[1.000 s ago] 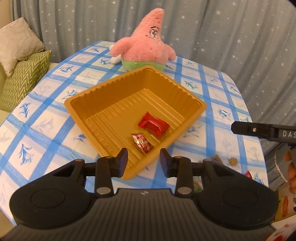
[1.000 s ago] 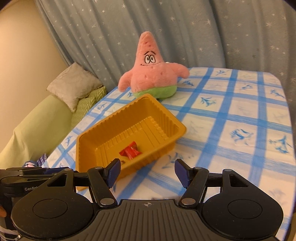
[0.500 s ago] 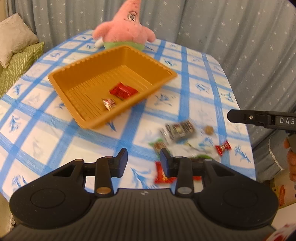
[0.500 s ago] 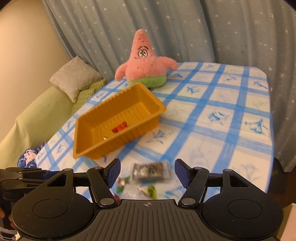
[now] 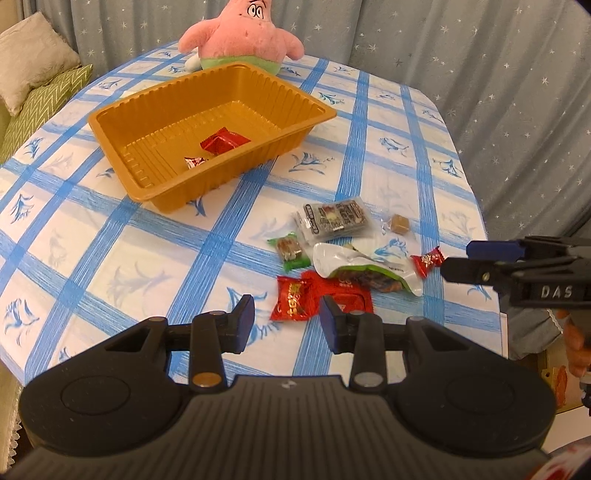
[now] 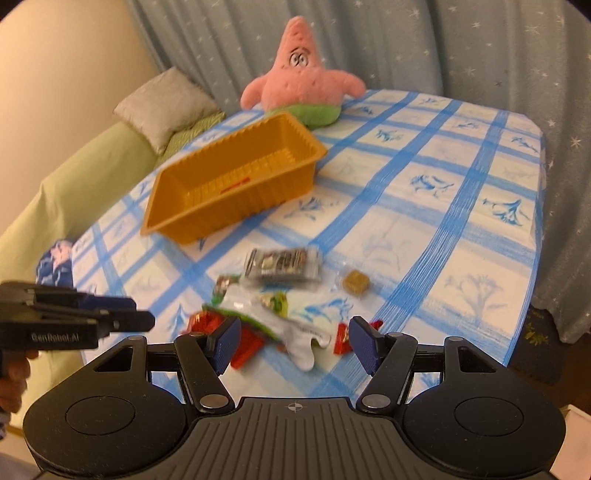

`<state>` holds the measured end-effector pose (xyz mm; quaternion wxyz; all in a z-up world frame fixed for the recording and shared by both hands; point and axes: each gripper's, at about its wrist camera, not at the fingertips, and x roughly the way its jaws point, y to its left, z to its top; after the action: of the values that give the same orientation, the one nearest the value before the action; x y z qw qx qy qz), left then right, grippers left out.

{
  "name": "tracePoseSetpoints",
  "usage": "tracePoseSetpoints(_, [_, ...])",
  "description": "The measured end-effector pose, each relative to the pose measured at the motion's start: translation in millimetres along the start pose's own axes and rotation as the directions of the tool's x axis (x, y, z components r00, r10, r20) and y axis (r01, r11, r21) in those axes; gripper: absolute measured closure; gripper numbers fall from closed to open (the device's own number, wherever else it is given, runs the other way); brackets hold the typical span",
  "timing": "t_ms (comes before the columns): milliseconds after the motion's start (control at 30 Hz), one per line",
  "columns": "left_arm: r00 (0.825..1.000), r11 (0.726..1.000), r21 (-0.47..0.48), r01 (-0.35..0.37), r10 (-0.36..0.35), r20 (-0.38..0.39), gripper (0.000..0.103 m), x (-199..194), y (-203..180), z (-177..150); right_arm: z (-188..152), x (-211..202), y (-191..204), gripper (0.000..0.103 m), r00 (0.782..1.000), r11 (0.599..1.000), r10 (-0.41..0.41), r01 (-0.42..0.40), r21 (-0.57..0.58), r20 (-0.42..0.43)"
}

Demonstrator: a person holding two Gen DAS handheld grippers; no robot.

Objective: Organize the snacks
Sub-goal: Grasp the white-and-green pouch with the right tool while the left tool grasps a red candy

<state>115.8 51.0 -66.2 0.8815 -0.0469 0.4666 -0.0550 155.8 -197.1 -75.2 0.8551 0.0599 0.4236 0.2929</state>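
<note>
An orange plastic tray (image 5: 110,122) (image 6: 229,218) stands on the checked table and holds a red packet (image 5: 223,142) and a small red candy (image 5: 194,161). Several loose snacks lie near the table's front edge: a dark clear-wrapped pack (image 5: 334,218) (image 6: 282,264), a green-wrapped sweet (image 5: 290,249), a brown caramel (image 5: 399,224) (image 6: 355,282), a white and green bag (image 5: 364,267) (image 6: 295,332), a red packet (image 5: 295,299) and a small red candy (image 5: 428,260). My left gripper (image 5: 287,323) is open and empty just before the red packet. My right gripper (image 6: 293,341) is open and empty above the bag.
A pink starfish plush (image 5: 240,33) (image 6: 299,81) sits behind the tray at the table's far side. A green sofa with cushions (image 6: 162,107) stands left of the table. Starred curtains hang behind. The table's right edge (image 5: 476,206) lies close to the snacks.
Both grippers have pulled back from the tray toward the table's front edge. The loose snack pile has come into view under them. Both stayed open.
</note>
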Motion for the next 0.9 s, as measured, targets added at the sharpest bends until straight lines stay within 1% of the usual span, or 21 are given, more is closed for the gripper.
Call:
tracePoseSetpoints(267, [1.0, 1.0, -0.019, -0.023, 0.023, -0.018, 0.067, 5, -3, -8, -7, 18, 3, 0.038, 0.998, 0.993, 0.032, -0.037, -0.111, -0.052])
tracePoseSetpoints(533, [0.998, 0.998, -0.036, -0.043, 0.041, -0.036, 0.067, 15, -1, -11, -5, 42, 8, 0.039, 0.995, 0.965, 0.053, -0.072, -0.254, -0.083])
tracePoseSetpoints(567, [0.998, 0.998, -0.037, -0.043, 0.042, -0.038, 0.067, 16, -1, -11, -4, 45, 8, 0.04, 0.995, 0.961, 0.052, -0.074, -0.267, -0.088])
tracePoseSetpoints(700, [0.998, 0.998, -0.045, -0.047, 0.045, -0.041, 0.067, 19, 0, -11, -1, 58, 8, 0.051, 0.992, 0.947, 0.058, -0.089, -0.307, -0.11])
tracePoseSetpoints(833, [0.998, 0.997, -0.051, -0.05, 0.048, -0.048, 0.067, 24, 1, -10, 2, 70, 9, 0.055, 0.991, 0.936, 0.061, -0.099, -0.338, -0.123])
tracePoseSetpoints(900, [0.998, 0.997, -0.052, -0.05, 0.047, -0.052, 0.067, 26, 1, -10, 3, 76, 9, 0.058, 0.99, 0.93, 0.062, -0.105, -0.353, -0.129])
